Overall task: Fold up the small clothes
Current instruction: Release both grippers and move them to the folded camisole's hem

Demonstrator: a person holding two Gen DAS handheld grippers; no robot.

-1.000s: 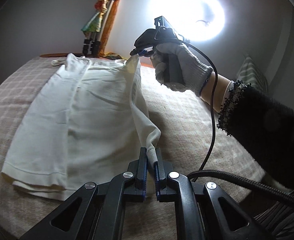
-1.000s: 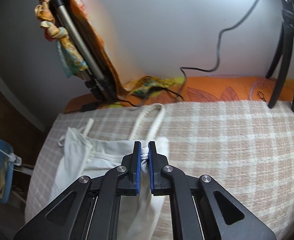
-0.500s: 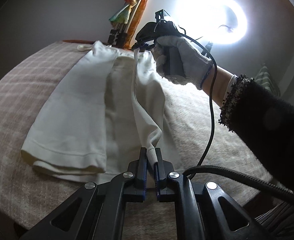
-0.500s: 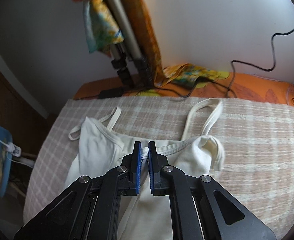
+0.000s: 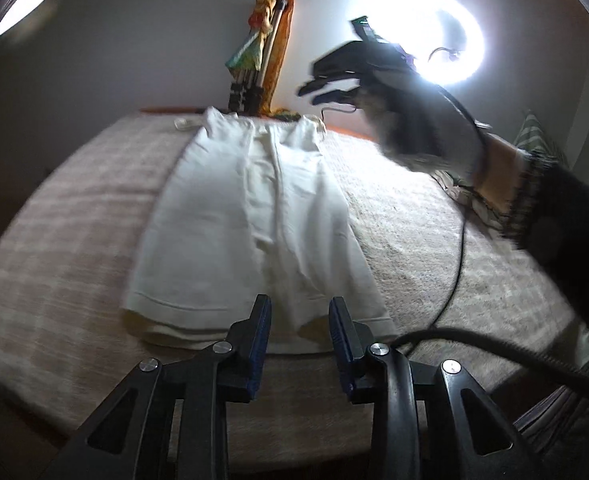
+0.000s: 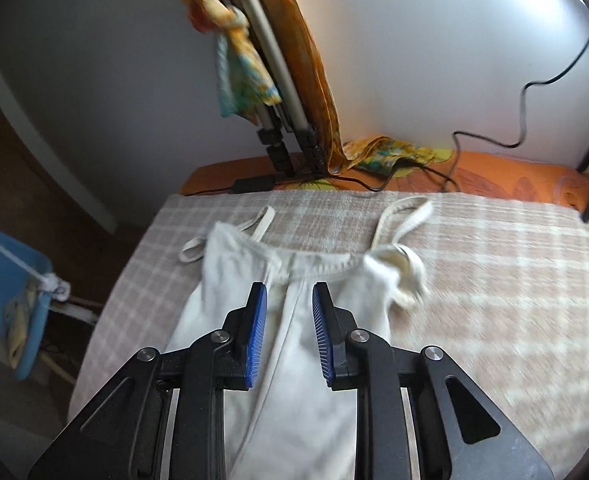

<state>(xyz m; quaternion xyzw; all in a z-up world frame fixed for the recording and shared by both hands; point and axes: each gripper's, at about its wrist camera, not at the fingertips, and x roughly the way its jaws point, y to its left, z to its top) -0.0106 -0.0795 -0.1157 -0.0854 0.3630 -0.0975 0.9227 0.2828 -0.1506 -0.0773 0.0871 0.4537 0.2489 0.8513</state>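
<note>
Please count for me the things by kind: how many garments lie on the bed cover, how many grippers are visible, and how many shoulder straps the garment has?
White camisole on the checked bed cover: 1
Grippers, left gripper and right gripper, both with jaws apart: 2
Shoulder straps, left strap and right strap: 2
Total: 5

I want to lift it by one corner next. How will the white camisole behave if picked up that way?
The white camisole probably hangs limp: it lies flat, already folded in soft layers. Its thin straps likely dangle loose. It looks light.
</note>
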